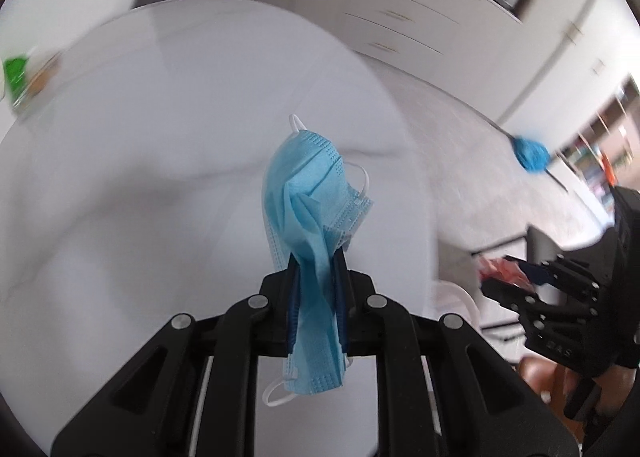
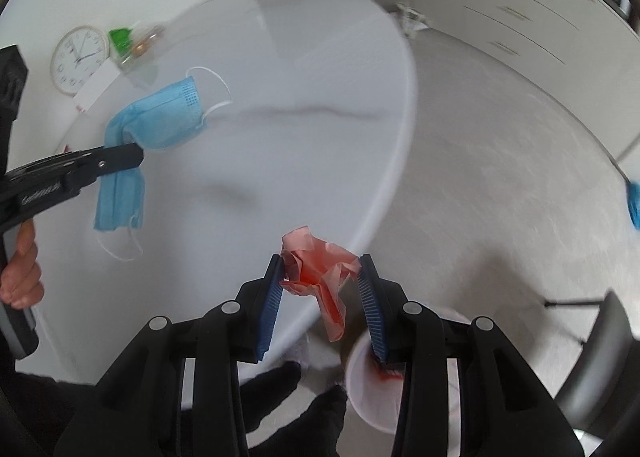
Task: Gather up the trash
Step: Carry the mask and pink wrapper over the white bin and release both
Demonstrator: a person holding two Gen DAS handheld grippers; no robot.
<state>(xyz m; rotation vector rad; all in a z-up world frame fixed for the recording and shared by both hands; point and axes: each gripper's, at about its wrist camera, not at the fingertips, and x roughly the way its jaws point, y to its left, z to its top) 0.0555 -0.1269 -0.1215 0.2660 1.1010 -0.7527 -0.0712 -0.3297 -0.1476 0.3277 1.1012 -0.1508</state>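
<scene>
Left gripper [image 1: 314, 277] pinches blue mask [image 1: 316, 193]; right gripper [image 2: 322, 277] clamps red paper [image 2: 316, 269] (white bin [image 2: 372, 389] below).

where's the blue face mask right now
The blue face mask hangs pinched in the left tongs, above the white table.

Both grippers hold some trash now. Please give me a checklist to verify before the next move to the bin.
1. Left gripper shut on the blue face mask: ok.
2. Right gripper pinching the red crumpled paper: ok.
3. Mask lifted clear of the white table: ok.
4. White bin below the right gripper: ok, only partly visible.
5. Ear loops not caught on anything: ok.
6. Room left in the bin: cannot tell.
</scene>
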